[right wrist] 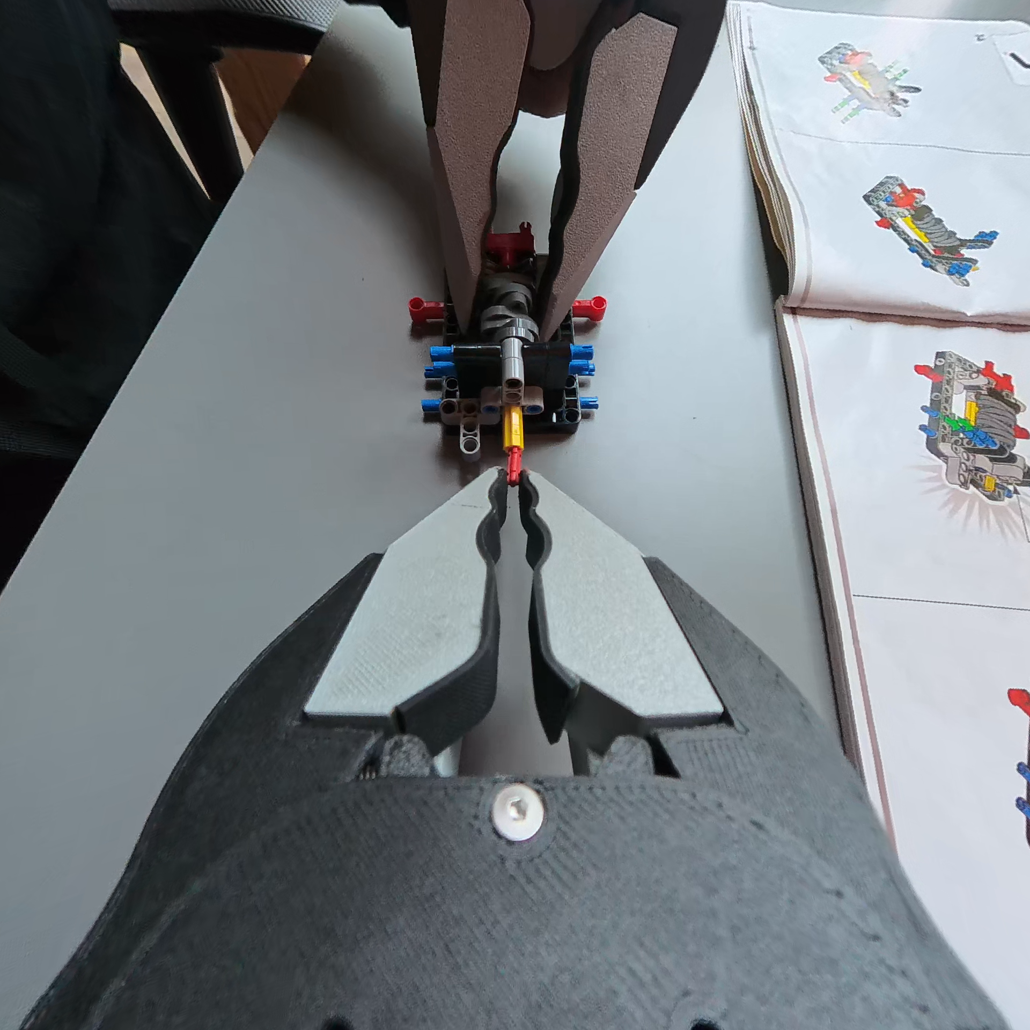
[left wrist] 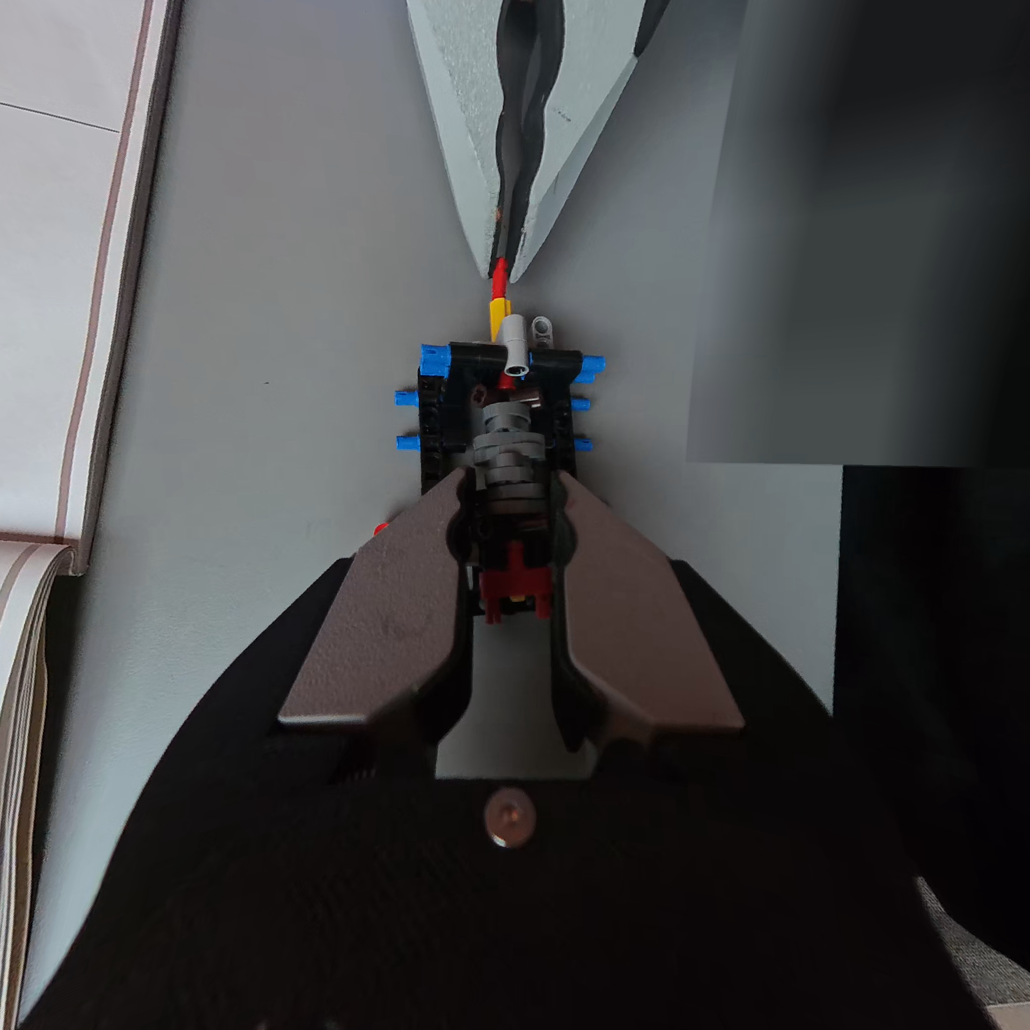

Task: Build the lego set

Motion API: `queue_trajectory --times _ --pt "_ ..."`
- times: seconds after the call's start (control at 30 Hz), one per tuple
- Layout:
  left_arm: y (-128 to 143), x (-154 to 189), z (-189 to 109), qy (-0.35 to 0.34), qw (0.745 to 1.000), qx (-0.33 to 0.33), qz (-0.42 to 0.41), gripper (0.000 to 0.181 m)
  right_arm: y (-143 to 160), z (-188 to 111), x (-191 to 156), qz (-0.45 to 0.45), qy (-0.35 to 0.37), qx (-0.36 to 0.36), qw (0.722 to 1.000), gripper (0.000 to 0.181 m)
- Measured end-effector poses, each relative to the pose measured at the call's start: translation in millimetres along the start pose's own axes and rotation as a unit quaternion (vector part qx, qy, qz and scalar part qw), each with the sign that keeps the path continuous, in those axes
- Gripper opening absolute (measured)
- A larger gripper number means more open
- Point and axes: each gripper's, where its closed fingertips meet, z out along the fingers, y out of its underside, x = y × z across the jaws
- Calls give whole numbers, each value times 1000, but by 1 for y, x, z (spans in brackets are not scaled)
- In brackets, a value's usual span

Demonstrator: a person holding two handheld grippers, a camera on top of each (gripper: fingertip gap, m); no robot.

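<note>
Left gripper clamped black frame on table, gears already inside. Right gripper pinched red pin just off its tips, at yellow sleeve. Pin barely in, guessing lots left per booklet.

left tongs clamped, right tongs pinched nearly closed, tips facing each other

right gripper pinching red axle, lego assembly ahead
</note>
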Motion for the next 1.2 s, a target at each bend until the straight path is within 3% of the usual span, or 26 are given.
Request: queue_trajectory --times 0.33,0.57,0.77,0.87,1.0,1.1,1.2 --pt "-3 1 1 4 999 33 -3 24 -10 0 -4 20 -31 27 999 0" --pt "-3 1 0 0 998 57 -3 24 -1 4 -2 11 10 -4 1000 1" --pt "-4 -2 -3 -4 999 47 -5 24 -20 -17 1 31 8 83 996 1" --pt "-21 -2 -19 -23 996 84 -2 28 -42 -35 4 81 -8 170 982 0" --pt "-58 7 -35 -23 989 144 -12 16 -68 -55 6 111 -23 269 957 0" --pt "-83 18 -31 6 985 171 -29 23 -77 -58 1 99 -22 297 949 0" --pt "-94 25 -24 17 983 178 -32 18 -77 -53 -4 79 -12 289 954 0"
